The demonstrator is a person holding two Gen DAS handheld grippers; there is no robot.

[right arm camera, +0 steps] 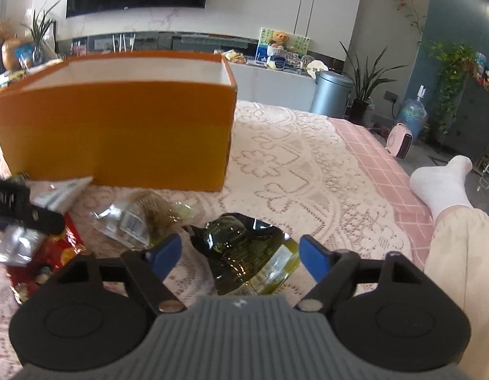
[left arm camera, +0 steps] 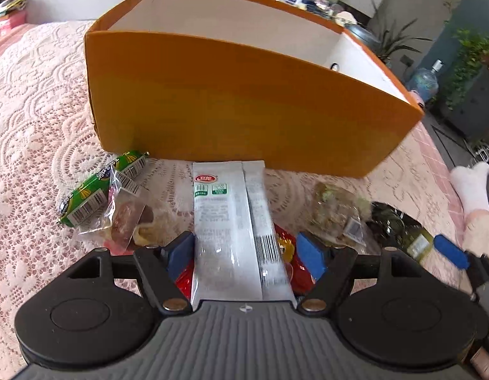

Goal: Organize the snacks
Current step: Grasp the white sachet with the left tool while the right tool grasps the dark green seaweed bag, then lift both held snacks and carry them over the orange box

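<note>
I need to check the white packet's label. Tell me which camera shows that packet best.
The left wrist view. There the white packet lies lengthwise between the left tongs, with its logo, print and barcode facing the camera. The right wrist view shows only a blurred corner of it at the left edge, partly behind the left tongs' arm.
</note>
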